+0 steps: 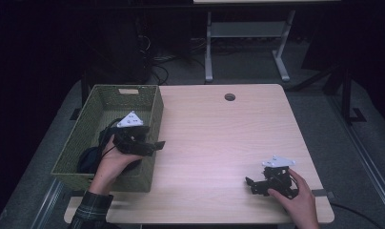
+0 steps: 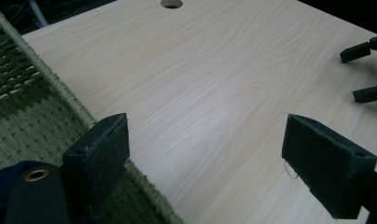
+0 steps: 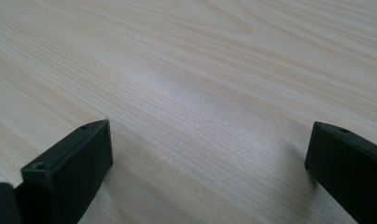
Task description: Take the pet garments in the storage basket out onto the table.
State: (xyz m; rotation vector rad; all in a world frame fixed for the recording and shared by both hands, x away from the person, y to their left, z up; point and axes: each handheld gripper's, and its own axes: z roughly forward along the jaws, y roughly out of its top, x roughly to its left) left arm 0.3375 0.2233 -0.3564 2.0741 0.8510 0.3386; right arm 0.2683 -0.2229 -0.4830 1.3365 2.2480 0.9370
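No readable text anywhere — basket (image 1: 155,106), table (image 1: 219,143), gripper plates all blank (the tan tag on the basket's far wall too).

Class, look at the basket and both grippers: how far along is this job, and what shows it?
Done, it seems: dark cloth lies inside the green basket. In hand: nothing. The left gripper hangs open over the basket's right rim, and the right gripper sits open, low over the table. Left: probably little, since no loose item lies on the table.
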